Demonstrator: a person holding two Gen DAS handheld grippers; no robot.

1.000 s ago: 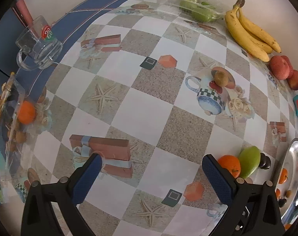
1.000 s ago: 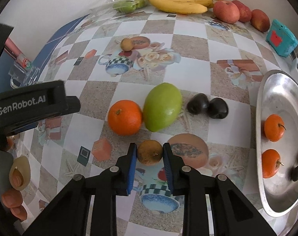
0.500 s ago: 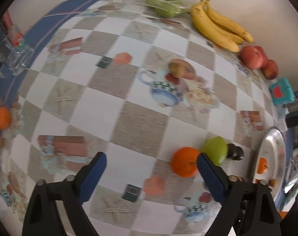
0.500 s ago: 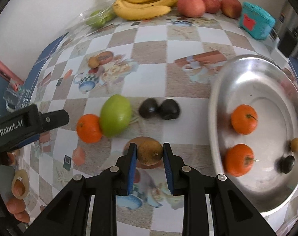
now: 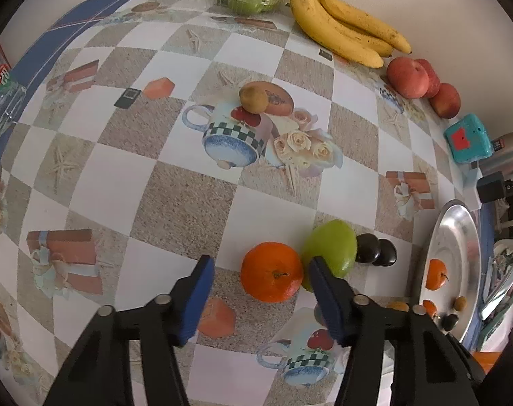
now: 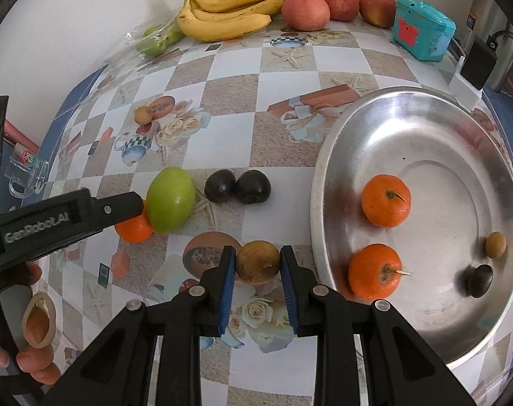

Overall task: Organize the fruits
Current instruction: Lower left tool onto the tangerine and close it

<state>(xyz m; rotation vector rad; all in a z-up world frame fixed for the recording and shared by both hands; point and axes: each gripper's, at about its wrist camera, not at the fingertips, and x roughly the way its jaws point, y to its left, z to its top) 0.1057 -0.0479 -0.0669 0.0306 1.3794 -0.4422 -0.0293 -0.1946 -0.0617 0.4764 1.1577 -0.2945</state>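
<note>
Item, right gripper (image 6: pixel 257 268): clamped on a small brown fruit (image 6: pixel 257 261), held just short of the steel tray (image 6: pixel 327 155); best carried on over the rim and let go low, clear of the two oranges inside. Item, left gripper (image 5: pixel 259 279): jaws have just been closing, half-wide, around the loose orange (image 5: pixel 271 271), pads not visibly touching it; centre them before squeezing (the green fruit (image 5: pixel 330 247) sits touching its right side). Unclear: whether the right finger already brushes the green fruit; tray cut off at both frame edges
</note>
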